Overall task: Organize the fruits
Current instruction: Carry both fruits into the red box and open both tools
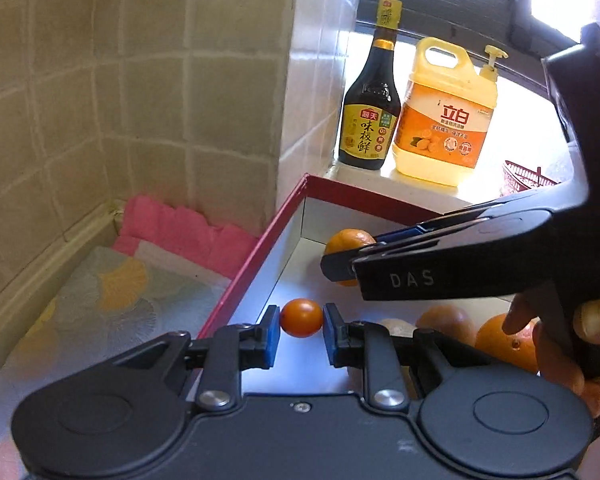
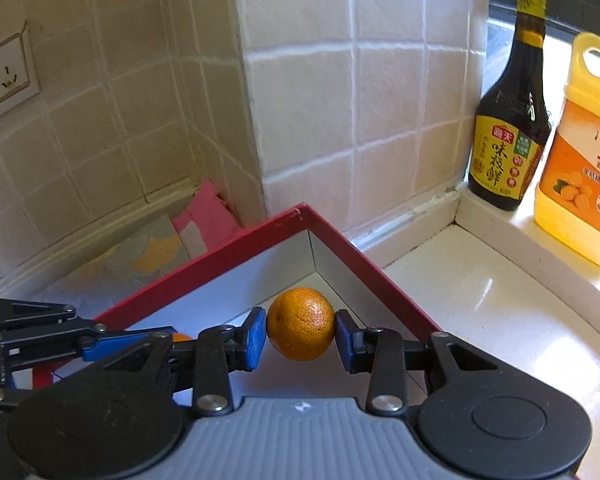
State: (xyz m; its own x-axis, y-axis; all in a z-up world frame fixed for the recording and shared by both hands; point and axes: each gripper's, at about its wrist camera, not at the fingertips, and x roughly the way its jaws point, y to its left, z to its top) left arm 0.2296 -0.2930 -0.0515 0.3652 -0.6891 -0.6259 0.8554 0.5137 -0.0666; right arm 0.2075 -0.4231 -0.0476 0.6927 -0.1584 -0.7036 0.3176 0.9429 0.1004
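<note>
The left gripper clamped a small smooth orange fruit and the right gripper a larger dimpled mandarin, both over the red-rimmed white-lined box. Placing seemed underway; releasing each inside likely came next.

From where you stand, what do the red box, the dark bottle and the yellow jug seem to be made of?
Red box: probably cardboard, with thin, sharply folded walls, matte red edge and pale smooth lining. Dark bottle: glossy, likely glass, though plastic is possible; paper-like label. Yellow jug: plastic, translucent and slightly waxy, with moulded handle and pump.
</note>
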